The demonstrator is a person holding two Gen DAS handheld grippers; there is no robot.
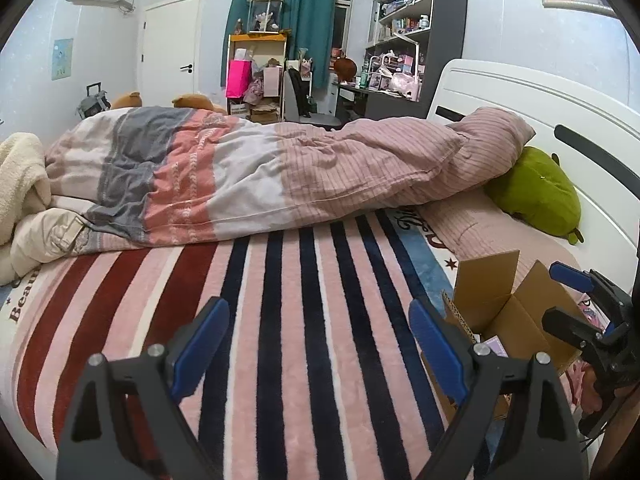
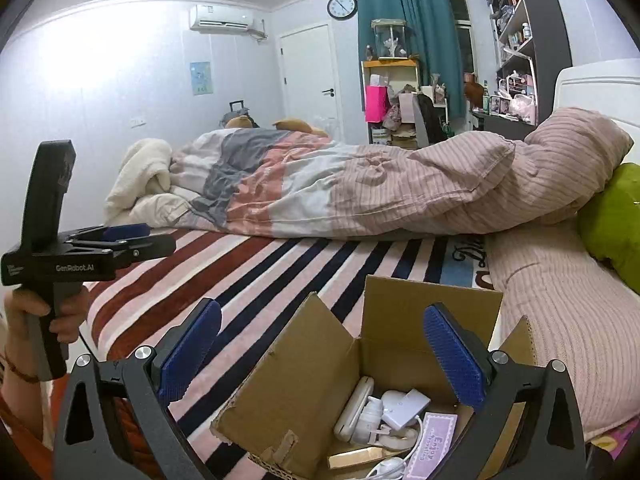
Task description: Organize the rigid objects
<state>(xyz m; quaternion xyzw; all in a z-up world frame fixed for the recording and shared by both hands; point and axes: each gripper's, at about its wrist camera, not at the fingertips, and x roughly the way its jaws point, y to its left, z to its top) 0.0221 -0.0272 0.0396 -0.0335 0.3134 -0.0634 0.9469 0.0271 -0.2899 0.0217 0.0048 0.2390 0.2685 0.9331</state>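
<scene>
Fingers of both grippers, left (image 1: 318,332) and right (image 2: 322,344), spread empty; open brown cardboard box (image 2: 432,320) already holds items, next likely closing flaps.

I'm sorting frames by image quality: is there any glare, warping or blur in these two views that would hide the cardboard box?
Right wrist view: a glare patch whitens the wall at upper left, well away from the cardboard box, whose contents read sharply. Left wrist view: even light, but the box sits at the warped right edge, partly behind the left tool. Both views: the fisheye bends the headboard and darkens the corners.
</scene>
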